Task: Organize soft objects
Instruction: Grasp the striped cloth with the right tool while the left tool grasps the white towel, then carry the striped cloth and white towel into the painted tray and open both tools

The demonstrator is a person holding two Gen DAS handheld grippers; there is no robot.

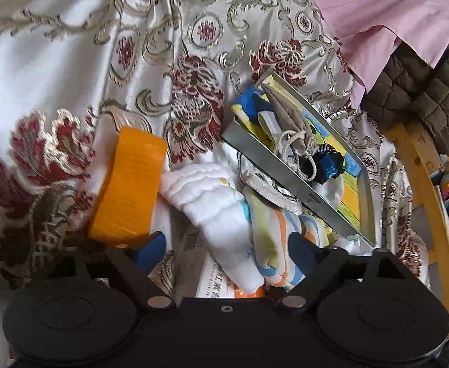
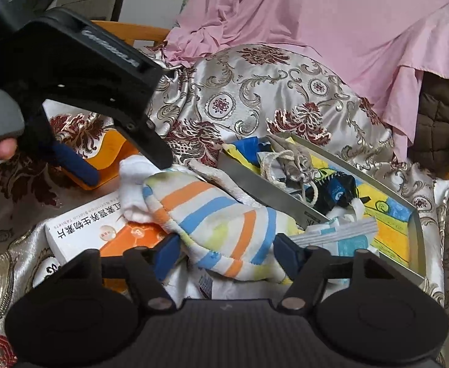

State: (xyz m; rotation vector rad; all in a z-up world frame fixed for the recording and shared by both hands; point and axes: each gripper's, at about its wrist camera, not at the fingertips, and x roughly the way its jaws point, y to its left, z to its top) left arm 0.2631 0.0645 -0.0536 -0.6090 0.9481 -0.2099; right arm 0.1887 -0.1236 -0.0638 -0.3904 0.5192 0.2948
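Hovering with its jaws spread, the left gripper point(image 1: 227, 250) has the white sock point(image 1: 221, 208) and the striped sock point(image 1: 273, 233) lying between its blue fingers, an orange box point(image 1: 129, 187) just left of it and a metal tin point(image 1: 304, 165) of small items ahead to the right. From the right wrist view, the right gripper point(image 2: 227, 253) stands parted around the striped sock point(image 2: 212, 224), neither pad clearly pressing, with a white-and-orange tablet box point(image 2: 95, 224) to its left, the tin point(image 2: 267, 190) ahead right, and the other gripper point(image 2: 123, 159) ahead left over the white sock point(image 2: 132, 181).
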